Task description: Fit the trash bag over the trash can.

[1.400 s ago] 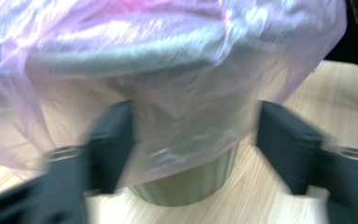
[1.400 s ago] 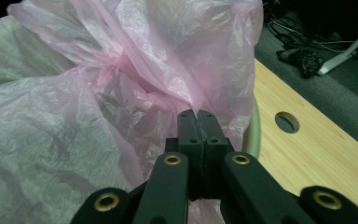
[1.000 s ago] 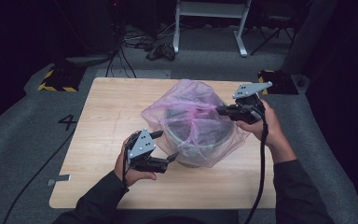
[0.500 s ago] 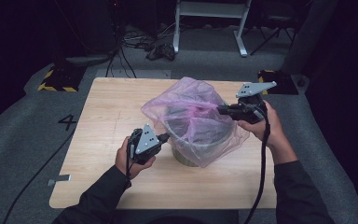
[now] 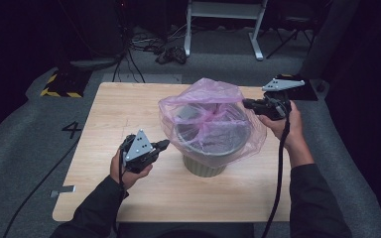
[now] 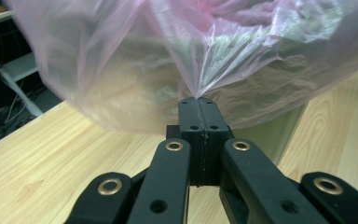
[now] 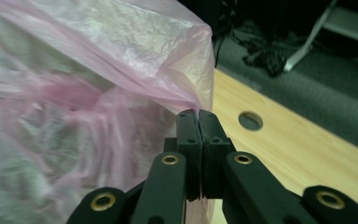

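**Both grippers clamped on the bag over the bin**

The left gripper (image 5: 164,144) is closed on a pinch of the pink bag (image 5: 211,121) at its near, lower edge; in the left gripper view the film gathers to a point right at the shut jaws, which have just been closing on it. The right gripper (image 5: 246,103) is closed on the bag's far upper edge, the film fanning out from its jaw tips in the right gripper view.

To do this well, I judge the two grips should pull apart evenly and downward, so the film slides over the rim of the bin (image 5: 204,166) without tearing at the pinch points. Thin film may slip, so keep tension gentle.

The bag is translucent pink, crinkled and puffed up, draped over a grey-green round bin standing mid-worktop (image 5: 109,114).
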The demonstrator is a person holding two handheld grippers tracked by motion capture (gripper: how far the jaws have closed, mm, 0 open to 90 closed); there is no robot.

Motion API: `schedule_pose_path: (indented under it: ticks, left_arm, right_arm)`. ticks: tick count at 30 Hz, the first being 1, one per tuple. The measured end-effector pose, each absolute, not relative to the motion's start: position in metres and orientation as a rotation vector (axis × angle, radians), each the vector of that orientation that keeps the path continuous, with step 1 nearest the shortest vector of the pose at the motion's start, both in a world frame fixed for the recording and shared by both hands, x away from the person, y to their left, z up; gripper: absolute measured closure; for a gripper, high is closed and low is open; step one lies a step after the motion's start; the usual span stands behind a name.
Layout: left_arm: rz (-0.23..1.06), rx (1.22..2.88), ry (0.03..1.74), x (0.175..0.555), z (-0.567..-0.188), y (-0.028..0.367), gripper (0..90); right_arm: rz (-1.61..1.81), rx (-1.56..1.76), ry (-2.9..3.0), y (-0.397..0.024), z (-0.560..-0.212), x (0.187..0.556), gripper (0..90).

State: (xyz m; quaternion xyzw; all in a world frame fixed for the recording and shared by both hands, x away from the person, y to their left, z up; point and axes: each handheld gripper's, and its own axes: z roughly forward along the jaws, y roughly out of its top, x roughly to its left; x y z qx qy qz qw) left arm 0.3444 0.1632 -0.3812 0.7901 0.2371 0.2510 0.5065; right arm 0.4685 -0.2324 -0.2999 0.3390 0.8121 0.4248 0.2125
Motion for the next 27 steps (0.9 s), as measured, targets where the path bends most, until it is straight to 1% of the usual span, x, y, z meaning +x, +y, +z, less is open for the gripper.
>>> schedule_pose_path:
  ticks: [3,9,10,12,13,14,15,16,18,19,22,24,27]
  left_arm:
    - [0.614,1.914,0.557,0.342,-0.380,0.168,90.0]
    - [0.601,1.970,0.569,0.341,-0.392,0.171,90.0]
    - [0.599,1.964,0.574,0.341,-0.393,0.173,90.0]
    - [0.579,1.901,0.556,0.339,-0.389,0.178,90.0]
    - [0.575,1.864,0.565,0.340,-0.386,0.180,86.6]
    - [0.580,1.839,0.613,0.342,-0.382,0.182,65.3]
    - [0.557,1.812,0.635,0.345,-0.377,0.184,56.4]
    - [0.540,1.781,0.650,0.348,-0.374,0.186,48.6]
    - [0.524,1.729,0.669,0.355,-0.367,0.188,38.4]
    - [0.503,1.711,0.665,0.358,-0.364,0.189,31.4]
    - [0.464,1.688,0.657,0.370,-0.356,0.189,22.1]
    - [0.455,1.706,0.659,0.382,-0.352,0.186,16.3]
    - [0.356,1.731,0.694,0.407,-0.353,0.182,17.6]
  right_arm:
    - [1.138,0.985,2.257,-0.235,-0.306,0.475,89.1]
    - [1.090,1.060,2.262,-0.241,-0.318,0.487,89.1]
    - [1.093,1.063,2.264,-0.241,-0.319,0.487,89.1]
    - [1.113,1.058,2.261,-0.240,-0.319,0.486,89.2]
    - [1.126,1.048,2.259,-0.239,-0.319,0.485,89.1]
    - [1.132,1.037,2.259,-0.238,-0.318,0.484,89.1]
    - [1.136,1.029,2.259,-0.236,-0.317,0.483,89.1]
    - [1.140,1.018,2.260,-0.235,-0.316,0.482,89.1]
    - [1.130,0.998,2.264,-0.232,-0.314,0.480,88.9]
    - [1.125,0.995,2.264,-0.231,-0.314,0.480,88.6]
    - [1.124,0.990,2.266,-0.230,-0.313,0.480,88.4]
    - [1.136,0.981,2.271,-0.229,-0.313,0.481,87.8]
    - [1.166,0.961,2.279,-0.230,-0.312,0.481,87.1]
